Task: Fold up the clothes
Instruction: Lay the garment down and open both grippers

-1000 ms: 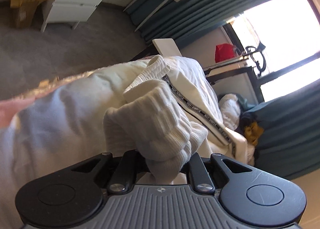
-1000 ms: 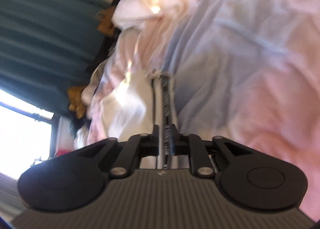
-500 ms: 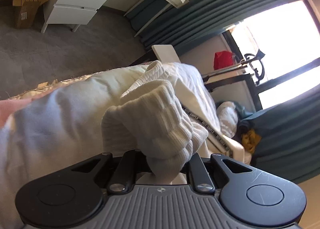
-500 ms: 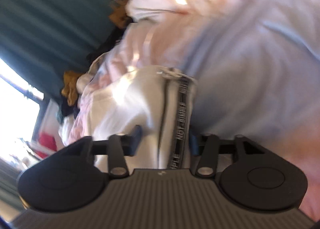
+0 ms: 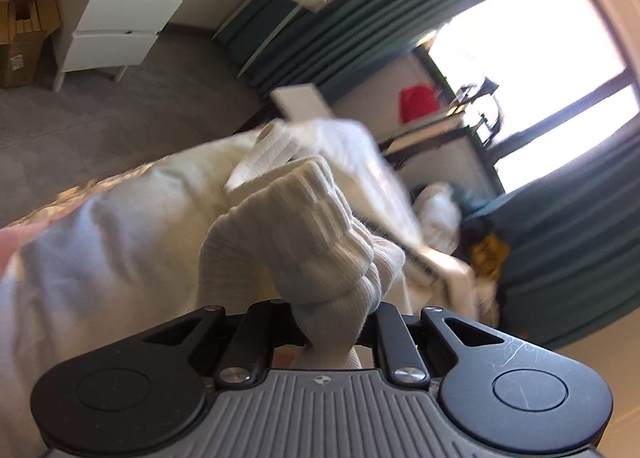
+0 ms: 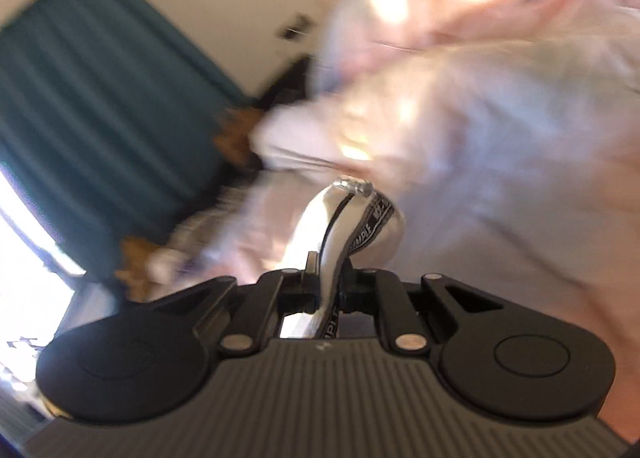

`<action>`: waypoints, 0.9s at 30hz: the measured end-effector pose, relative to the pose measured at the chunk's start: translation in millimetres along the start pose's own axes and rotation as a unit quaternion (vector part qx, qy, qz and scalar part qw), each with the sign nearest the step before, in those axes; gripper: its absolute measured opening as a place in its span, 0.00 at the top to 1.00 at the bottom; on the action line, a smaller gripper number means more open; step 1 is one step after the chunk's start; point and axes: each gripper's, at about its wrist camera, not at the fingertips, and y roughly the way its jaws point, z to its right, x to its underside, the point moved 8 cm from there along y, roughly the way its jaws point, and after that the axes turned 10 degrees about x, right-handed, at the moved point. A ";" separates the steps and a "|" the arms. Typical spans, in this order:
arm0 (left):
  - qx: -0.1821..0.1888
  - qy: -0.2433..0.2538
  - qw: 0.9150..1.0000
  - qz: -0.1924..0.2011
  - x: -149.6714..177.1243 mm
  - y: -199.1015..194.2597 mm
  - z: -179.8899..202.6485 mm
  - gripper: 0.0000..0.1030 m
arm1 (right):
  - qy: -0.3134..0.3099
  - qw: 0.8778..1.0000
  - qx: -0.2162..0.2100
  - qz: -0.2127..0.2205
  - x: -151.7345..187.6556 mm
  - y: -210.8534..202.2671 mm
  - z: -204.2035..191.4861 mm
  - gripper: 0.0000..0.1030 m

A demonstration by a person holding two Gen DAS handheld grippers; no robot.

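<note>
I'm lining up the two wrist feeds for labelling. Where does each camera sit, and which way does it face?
Left wrist: on the left gripper, facing a bed, white drawers and window; shut on the white garment's ribbed cuff.
Right wrist: on the right gripper, facing blurred bedding; shut on the garment's lettered strip.
Shared: teal curtains, likely the same garment. No hands show.
</note>
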 end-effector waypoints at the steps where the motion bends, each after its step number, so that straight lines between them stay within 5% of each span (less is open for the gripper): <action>1: -0.015 0.001 1.000 -0.009 3.1 -0.8 -3.2 0.88 | -0.004 1.000 0.011 -0.012 4.0 4.3 5.3 0.89; 8: -0.067 0.007 0.995 -0.069 15.5 -4.3 -16.4 0.85 | -0.030 0.991 0.087 -0.093 31.4 31.9 43.0 0.87; 12: -0.077 0.057 0.993 -0.074 20.9 -17.0 -1.3 0.73 | -0.025 0.992 0.089 -0.083 30.1 15.5 37.5 0.79; 15: -0.085 0.094 0.989 -0.078 24.8 -26.5 10.1 0.48 | -0.045 0.993 0.095 -0.056 22.9 -0.3 29.6 0.59; 21: -0.105 0.187 0.975 -0.059 34.8 -49.2 43.4 0.17 | -0.108 0.992 0.055 0.040 7.3 -49.5 -6.8 0.25; 27: -0.112 0.282 0.952 -0.024 54.3 -60.6 93.2 0.06 | -0.159 0.986 -0.033 0.028 20.1 -85.1 -46.6 0.25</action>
